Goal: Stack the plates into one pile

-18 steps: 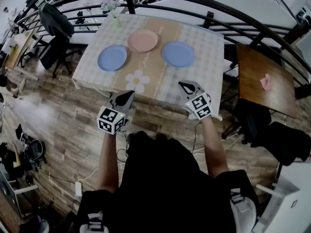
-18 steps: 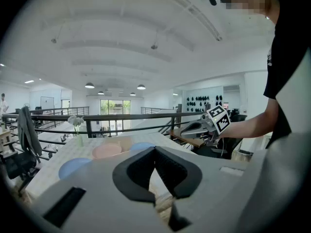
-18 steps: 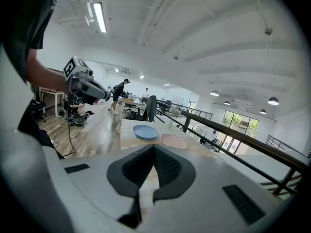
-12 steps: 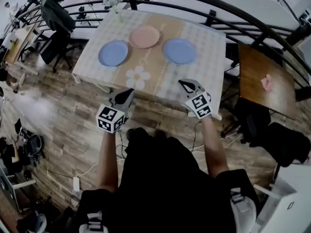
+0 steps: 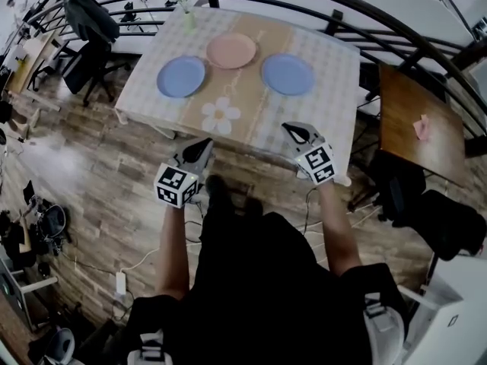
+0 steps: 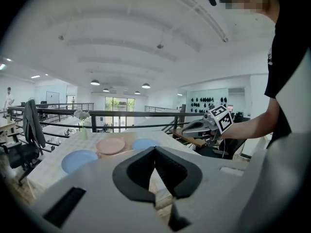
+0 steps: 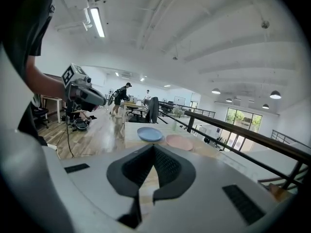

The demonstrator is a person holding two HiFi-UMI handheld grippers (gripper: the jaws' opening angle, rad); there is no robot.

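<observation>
Head view, with both gripper views. Three plates lie singly on the checked table (image 5: 323, 116) in the upper centre of the frame: a left blue plate (image 5: 181, 77), a pink plate (image 5: 231, 51) behind and between, and a right blue plate (image 5: 288, 74). None of them touches another and none is stacked. A printed daisy (image 5: 221, 115) marks the cloth near the table's front edge, below the pink plate.

The left gripper (image 5: 205, 144) is held lower left of the table's front edge, over the wooden floor (image 5: 91, 173). The right gripper (image 5: 288, 128) is held at the lower right part of the table edge. Each gripper view shows its jaws closed tip to tip with nothing between them, and the plates small and well ahead of the tips. Both grippers are well apart from every plate.

Compared with the earlier pictures, the table and its plates stand slightly higher and further right in the frame and look a little larger. The plates keep the same arrangement. The two grippers hold nearly the same places in the frame, their jaws as before. More of the person's legs shows between the grippers
</observation>
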